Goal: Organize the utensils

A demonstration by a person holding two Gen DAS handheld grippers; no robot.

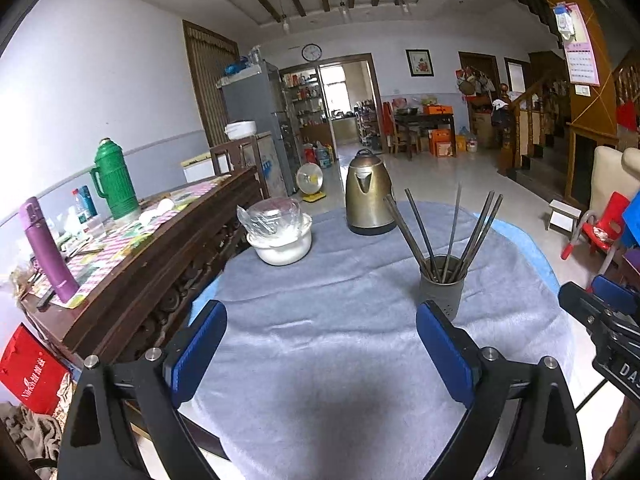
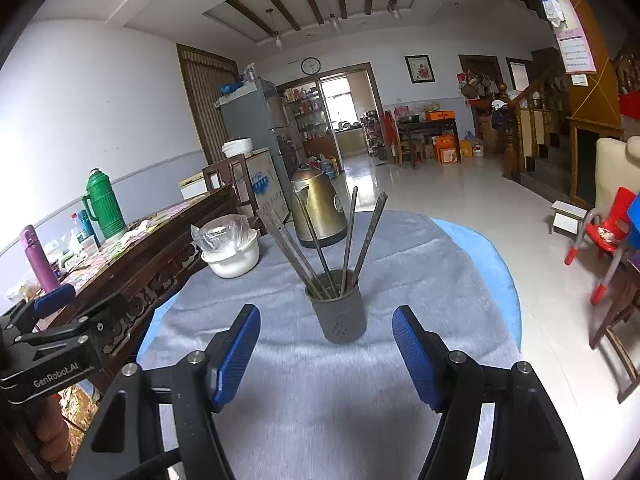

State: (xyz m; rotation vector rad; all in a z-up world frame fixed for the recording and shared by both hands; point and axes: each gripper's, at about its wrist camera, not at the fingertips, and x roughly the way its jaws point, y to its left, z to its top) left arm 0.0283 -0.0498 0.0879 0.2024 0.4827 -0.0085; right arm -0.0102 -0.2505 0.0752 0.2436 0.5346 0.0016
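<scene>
— Several dark chopsticks (image 2: 320, 248) stand in the grey holder (image 2: 339, 316), fanned out and leaning on its rim. The holder sits upright on the grey cloth (image 2: 320, 400) that covers the round table, and small holes dot its lower wall.

— And the grippers?

— Both are spread wide with nothing between the blue pads. The right gripper (image 2: 326, 348) hangs over the cloth with the holder straight ahead, just beyond its fingertips and apart from them. The left gripper (image 1: 322, 340) is spread even wider; from its own camera the holder (image 1: 442, 286) lies ahead and to the right, close behind the right-hand pad (image 1: 444, 356), though I cannot tell whether they touch.

— Can each see the other?

— Yes. The right gripper's black body shows at the right edge of the left wrist view, and the left gripper's body shows at the left edge of the right wrist view, with fingers of a hand (image 2: 52, 432) wrapped under it.

— What else is on the table?

— A brass-coloured kettle (image 1: 368, 196) stands at the far side, behind the chopsticks. Left of it sits a white bowl (image 1: 280, 246) with a glass bowl wrapped in clear plastic on top. A wooden sideboard (image 1: 160, 264) stands to the left, bearing a green thermos (image 1: 112, 180) and a purple flask (image 1: 48, 248).
</scene>
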